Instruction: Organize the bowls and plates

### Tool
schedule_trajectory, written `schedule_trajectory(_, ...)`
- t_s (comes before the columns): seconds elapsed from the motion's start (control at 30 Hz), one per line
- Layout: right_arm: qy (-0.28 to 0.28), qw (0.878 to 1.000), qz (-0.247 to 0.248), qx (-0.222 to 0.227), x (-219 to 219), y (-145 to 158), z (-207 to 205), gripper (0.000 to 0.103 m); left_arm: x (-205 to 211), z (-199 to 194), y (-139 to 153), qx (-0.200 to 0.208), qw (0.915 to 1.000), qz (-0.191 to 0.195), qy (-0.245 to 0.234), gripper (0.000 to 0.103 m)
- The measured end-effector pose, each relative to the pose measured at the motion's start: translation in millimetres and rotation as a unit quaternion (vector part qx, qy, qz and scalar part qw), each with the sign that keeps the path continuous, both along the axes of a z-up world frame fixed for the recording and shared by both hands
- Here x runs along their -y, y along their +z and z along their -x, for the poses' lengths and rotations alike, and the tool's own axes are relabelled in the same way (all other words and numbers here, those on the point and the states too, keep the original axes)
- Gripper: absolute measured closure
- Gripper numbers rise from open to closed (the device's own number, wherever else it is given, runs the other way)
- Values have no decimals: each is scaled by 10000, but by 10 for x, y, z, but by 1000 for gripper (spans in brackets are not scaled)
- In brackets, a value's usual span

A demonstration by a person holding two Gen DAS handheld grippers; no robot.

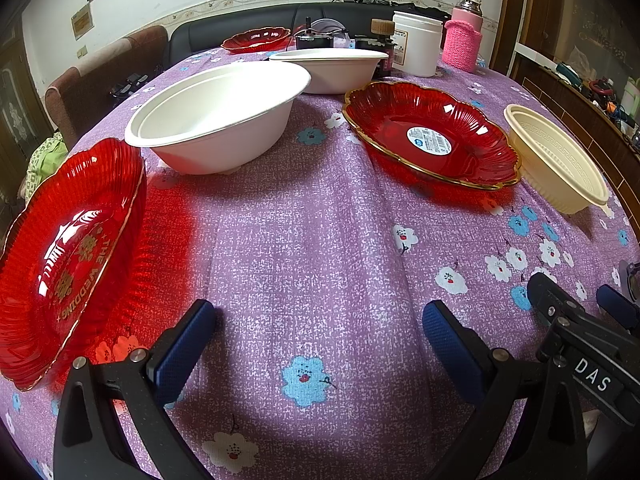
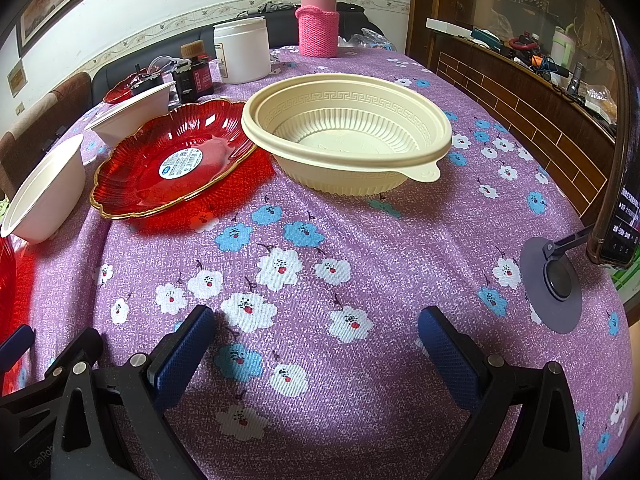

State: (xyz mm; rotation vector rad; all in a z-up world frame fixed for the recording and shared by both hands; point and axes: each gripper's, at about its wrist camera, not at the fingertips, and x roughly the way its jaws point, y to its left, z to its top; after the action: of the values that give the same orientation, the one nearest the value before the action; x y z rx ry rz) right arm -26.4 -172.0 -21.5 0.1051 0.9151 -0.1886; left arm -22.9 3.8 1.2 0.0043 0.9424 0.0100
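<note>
On the purple flowered tablecloth (image 1: 312,240) lie a red plate with gold lettering (image 1: 68,260) at near left, a white bowl (image 1: 220,116) behind it, a second white bowl (image 1: 332,68) farther back, a red gold-rimmed plate with a round label (image 1: 430,136) at right, and a cream plastic bowl (image 1: 556,160) beside it. A third red plate (image 1: 256,40) sits at the far edge. My left gripper (image 1: 320,332) is open over bare cloth. My right gripper (image 2: 314,336) is open too, short of the cream bowl (image 2: 344,136) and the labelled red plate (image 2: 176,164).
At the table's far end stand a white jar (image 1: 416,44), a pink-sleeved flask (image 1: 464,36), a small dark bottle (image 2: 196,72) and black gadgets. A phone on a round-based stand (image 2: 556,280) sits at the near right. A sofa and a brown chair (image 1: 92,80) border the table.
</note>
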Motion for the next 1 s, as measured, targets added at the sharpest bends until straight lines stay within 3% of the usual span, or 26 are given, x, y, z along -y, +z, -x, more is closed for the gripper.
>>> schedule_trajectory(0.8,0,10000,0,-1,3,-1,-7,1,-1,2,-3,-3,10000,0,-1,0)
schedule_trajectory(1.0,65,9999,-33,-130,11,1,-30,1,-2,-33,-4,-231,9997,-1,-68,0)
